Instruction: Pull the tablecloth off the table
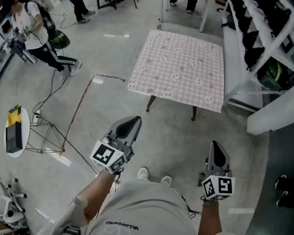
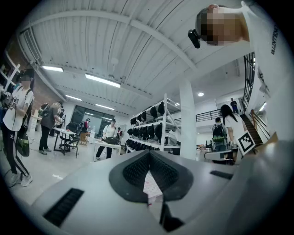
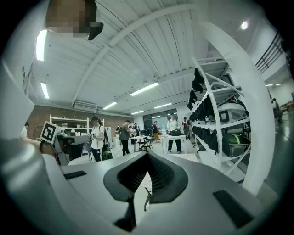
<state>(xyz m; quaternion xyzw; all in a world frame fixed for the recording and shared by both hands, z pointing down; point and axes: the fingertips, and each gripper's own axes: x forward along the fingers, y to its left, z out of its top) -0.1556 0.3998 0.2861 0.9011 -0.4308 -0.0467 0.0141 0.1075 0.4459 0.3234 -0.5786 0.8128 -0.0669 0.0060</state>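
Your head view looks steeply down from above your shoulders, past the left tool (image 1: 131, 122) and right tool (image 1: 215, 147), to the table (image 1: 150, 104) well ahead across the floor. The left gripper view and right gripper view ride on their tools and face level along the jaws. Through the jaw notch, one catches the distant tablecloth (image 2: 152, 186), the other a table leg (image 3: 146, 198). All three share the shelving rack (image 1: 266, 44).
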